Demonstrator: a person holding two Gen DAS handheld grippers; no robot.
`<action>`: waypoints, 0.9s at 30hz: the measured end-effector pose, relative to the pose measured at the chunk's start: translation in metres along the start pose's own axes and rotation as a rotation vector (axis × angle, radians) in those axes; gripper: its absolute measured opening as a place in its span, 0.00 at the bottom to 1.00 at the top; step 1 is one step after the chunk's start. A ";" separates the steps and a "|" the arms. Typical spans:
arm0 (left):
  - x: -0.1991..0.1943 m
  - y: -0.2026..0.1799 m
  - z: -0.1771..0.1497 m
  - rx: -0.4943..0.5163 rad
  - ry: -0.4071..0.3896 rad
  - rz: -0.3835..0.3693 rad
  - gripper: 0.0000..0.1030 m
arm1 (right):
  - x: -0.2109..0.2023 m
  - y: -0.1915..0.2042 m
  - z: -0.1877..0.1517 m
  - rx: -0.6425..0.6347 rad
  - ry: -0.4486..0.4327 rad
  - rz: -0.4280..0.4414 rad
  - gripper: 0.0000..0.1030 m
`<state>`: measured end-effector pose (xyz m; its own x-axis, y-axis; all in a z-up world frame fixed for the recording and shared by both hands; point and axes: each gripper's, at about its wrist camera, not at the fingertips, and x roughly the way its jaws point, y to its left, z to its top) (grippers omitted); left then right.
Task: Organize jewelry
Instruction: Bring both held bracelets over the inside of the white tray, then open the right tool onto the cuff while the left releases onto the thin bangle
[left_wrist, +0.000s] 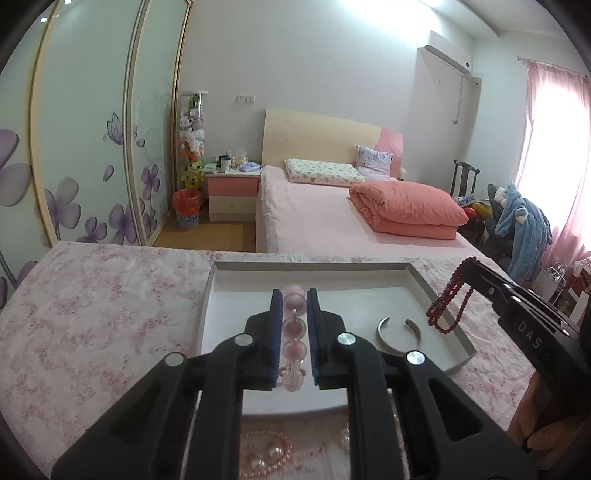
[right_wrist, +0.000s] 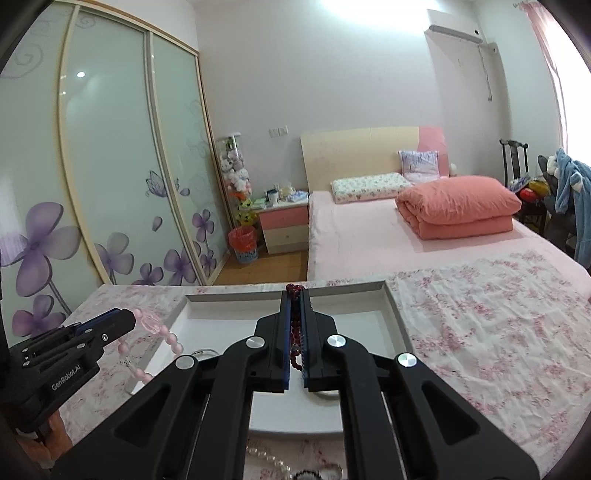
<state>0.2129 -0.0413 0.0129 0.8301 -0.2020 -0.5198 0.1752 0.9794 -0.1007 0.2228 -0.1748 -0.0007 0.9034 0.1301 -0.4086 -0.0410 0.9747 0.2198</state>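
Note:
My left gripper (left_wrist: 294, 295) is shut on a pink bead bracelet (left_wrist: 294, 326), held above the white tray (left_wrist: 221, 273); the same bracelet (right_wrist: 162, 332) dangles from the left gripper (right_wrist: 127, 319) in the right wrist view. My right gripper (right_wrist: 294, 295) is shut on a dark red bead string (right_wrist: 295, 332), over the tray's (right_wrist: 391, 299) far part; that red string (left_wrist: 452, 302) hangs in loops from the right gripper (left_wrist: 476, 264) in the left wrist view. A silver open bangle (left_wrist: 397, 334) lies in the tray.
The tray rests on a pink floral cloth (left_wrist: 92, 314). Pearl and pink bead strands (left_wrist: 266, 450) lie on the cloth near the front edge, below the grippers. A bed with an orange folded quilt (left_wrist: 406, 206) stands beyond the table.

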 end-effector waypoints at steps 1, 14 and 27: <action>0.006 0.001 0.000 -0.002 0.008 0.001 0.13 | 0.007 -0.001 0.000 0.007 0.014 0.000 0.05; 0.058 0.005 -0.006 -0.019 0.094 0.005 0.13 | 0.067 -0.009 -0.014 0.072 0.196 0.008 0.06; 0.049 0.025 -0.004 -0.068 0.090 0.039 0.28 | 0.051 -0.021 -0.017 0.108 0.194 -0.013 0.40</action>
<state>0.2557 -0.0265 -0.0188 0.7839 -0.1651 -0.5986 0.1046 0.9853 -0.1349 0.2624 -0.1853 -0.0415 0.8039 0.1603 -0.5727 0.0257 0.9527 0.3027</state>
